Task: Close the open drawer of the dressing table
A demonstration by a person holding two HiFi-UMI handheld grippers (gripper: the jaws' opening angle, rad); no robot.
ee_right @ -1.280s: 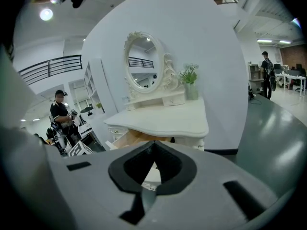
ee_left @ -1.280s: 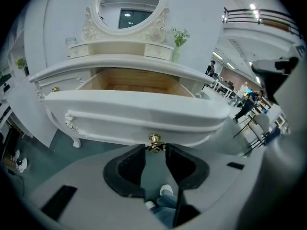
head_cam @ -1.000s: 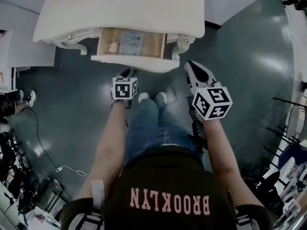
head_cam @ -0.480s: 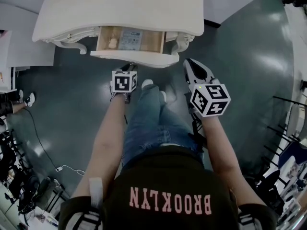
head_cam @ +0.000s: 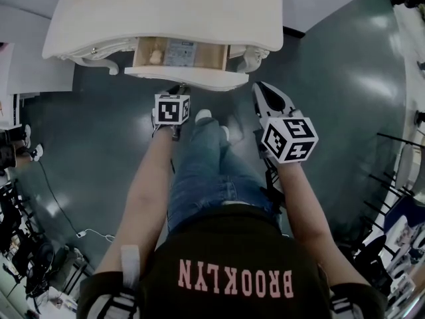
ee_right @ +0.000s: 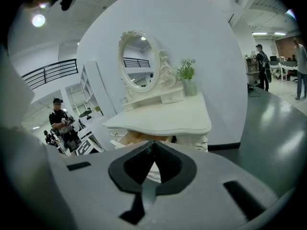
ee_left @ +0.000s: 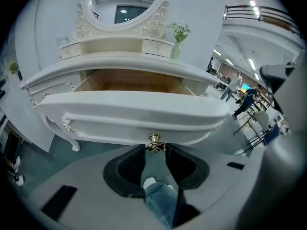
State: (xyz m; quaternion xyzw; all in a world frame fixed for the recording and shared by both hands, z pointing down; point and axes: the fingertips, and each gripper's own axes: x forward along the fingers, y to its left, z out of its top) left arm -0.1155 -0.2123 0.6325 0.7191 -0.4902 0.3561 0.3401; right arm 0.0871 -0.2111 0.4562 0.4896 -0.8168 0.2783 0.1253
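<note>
The white dressing table point(head_cam: 166, 12) stands at the top of the head view, its drawer point(head_cam: 180, 54) pulled partly out so the wooden inside shows. In the left gripper view the curved white drawer front point(ee_left: 134, 114) fills the middle. Its brass knob point(ee_left: 155, 141) sits right at the tips of my left gripper point(ee_left: 155, 148), which is open; I cannot tell whether the pads touch the knob. From above, my left gripper point(head_cam: 178, 92) is against the drawer front point(head_cam: 186, 77). My right gripper point(ee_right: 152, 144) is shut on nothing and hangs to the right point(head_cam: 261, 89) near the table's carved leg point(head_cam: 251, 58).
An oval mirror point(ee_right: 139, 61) and a vase of flowers point(ee_right: 187, 80) stand on the table top. A white cabinet point(head_cam: 30, 72) is left of the table. The person's legs and shoes point(head_cam: 199, 117) are under the grippers. Another person point(ee_right: 60, 121) stands far left.
My left gripper has moved toward the table and the drawer has slid partly in, so less of its wooden inside shows. The right gripper has barely moved.
</note>
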